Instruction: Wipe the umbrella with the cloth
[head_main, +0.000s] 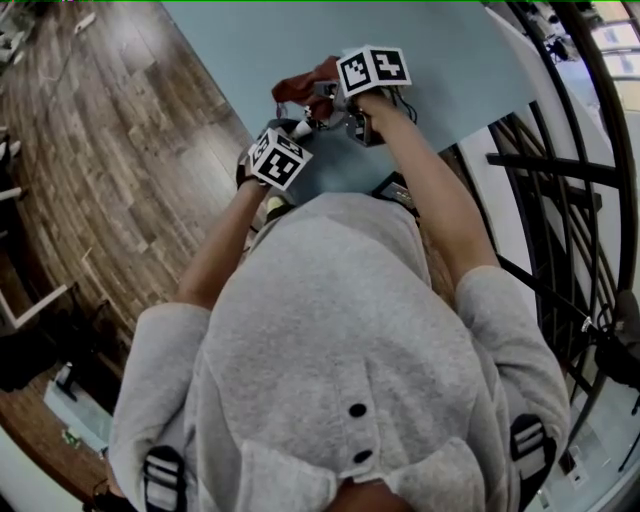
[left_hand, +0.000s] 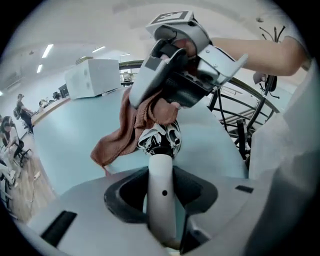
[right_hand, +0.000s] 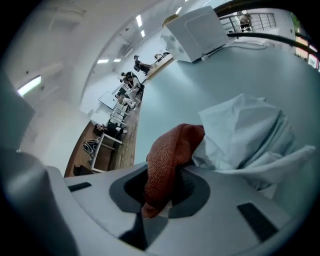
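Rust-brown cloth (left_hand: 131, 127) lies bunched over the top of the folded umbrella (left_hand: 160, 139), touching its black-and-white patterned fabric, with one loose corner trailing down toward the counter (left_hand: 65, 145). The umbrella is held up off the counter, close in front of my chest. My right gripper (right_hand: 161, 189) is clamped on the cloth, a fold of it pinched between the jaws, and it bears on the umbrella from above. In the right gripper view, crumpled pale fabric (right_hand: 250, 135) sits just beside the cloth; I cannot tell what it belongs to. My left gripper (left_hand: 161, 200) is closed on the umbrella's white handle (left_hand: 161, 172), which runs straight up between the jaws to the patterned fabric. Around this spreads the pale blue-green counter, with a white box (left_hand: 95, 77) at its far side. To my left is wooden floor (head_main: 100, 130), and a black railing (head_main: 560, 200) stands to my right.
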